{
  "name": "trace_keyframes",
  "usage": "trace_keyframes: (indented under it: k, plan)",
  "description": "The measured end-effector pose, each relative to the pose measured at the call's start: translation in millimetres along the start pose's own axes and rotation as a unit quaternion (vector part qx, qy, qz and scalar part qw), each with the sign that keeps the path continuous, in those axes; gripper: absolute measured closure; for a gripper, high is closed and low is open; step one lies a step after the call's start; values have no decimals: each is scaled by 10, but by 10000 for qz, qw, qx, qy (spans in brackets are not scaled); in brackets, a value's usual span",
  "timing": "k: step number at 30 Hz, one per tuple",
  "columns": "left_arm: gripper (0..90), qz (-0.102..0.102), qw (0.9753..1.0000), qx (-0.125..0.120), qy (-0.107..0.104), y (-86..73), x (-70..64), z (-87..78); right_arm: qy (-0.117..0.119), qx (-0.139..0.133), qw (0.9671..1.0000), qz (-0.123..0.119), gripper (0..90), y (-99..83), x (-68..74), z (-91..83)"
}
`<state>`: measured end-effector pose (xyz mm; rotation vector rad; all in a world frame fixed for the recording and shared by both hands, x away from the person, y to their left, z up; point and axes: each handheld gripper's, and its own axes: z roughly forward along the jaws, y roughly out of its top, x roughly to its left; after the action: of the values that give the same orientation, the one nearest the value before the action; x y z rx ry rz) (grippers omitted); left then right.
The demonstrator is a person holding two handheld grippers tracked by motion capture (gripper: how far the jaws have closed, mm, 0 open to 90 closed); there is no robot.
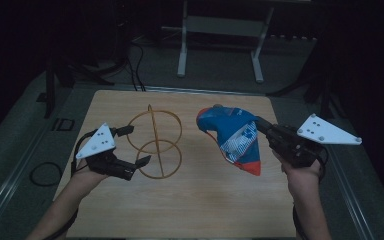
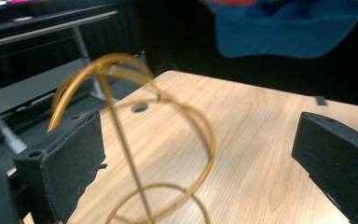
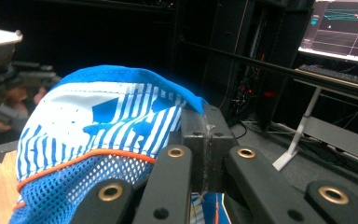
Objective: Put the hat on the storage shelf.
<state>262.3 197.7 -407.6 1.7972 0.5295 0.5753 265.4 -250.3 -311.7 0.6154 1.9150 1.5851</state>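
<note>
Wire stand (image 1: 154, 141) sits on the desk (image 1: 205, 200), left of centre: two gold rings on an upright rod, with a hooped arch on top. It reads as a hat stand, placed upright so a cap can be dropped over the arch.

Cap (image 1: 232, 138), blue and white with orange trim and a mesh panel, hangs in the air to the right of the stand, clear of the desk. It is held by one edge so that it droops open, crown toward the far side; my guess is this keeps the opening free to go over the arch.

Right gripper (image 1: 260, 125): jaws closed tight on the cap's fabric. In the right gripper view the pads meet with cloth pinched between them (image 3: 204, 140).

Left gripper (image 1: 134, 146): jaws wide apart, holding nothing. In the high view they stand either side of the stand's near-left rings. In the left gripper view the rod and arch (image 2: 121, 140) lie between the two pads, closer to the left one; contact cannot be told. Likely there to steady the stand.
</note>
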Motion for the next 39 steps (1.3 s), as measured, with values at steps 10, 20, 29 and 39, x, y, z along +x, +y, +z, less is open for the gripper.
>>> trace_keyframes:
  k: [10, 20, 29, 39]
  plan:
    - [28, -292, 9990, 106, 313, -523, -24, -128, -63, -53, 10000, 41, 898, 142, -45, 175]
    - [28, -579, 9960, 239, 645, -1140, -77, -162, -60, 7, 9999, 131, 898, 290, -106, 561]
    - [28, -471, 9916, 197, 1192, -1478, -135, -180, 32, 44, 9997, 252, 898, 372, -94, 861]
    - [28, -535, 9860, 178, 1569, -1578, -132, -275, 289, 112, 9991, 285, 897, 504, 70, 1277]
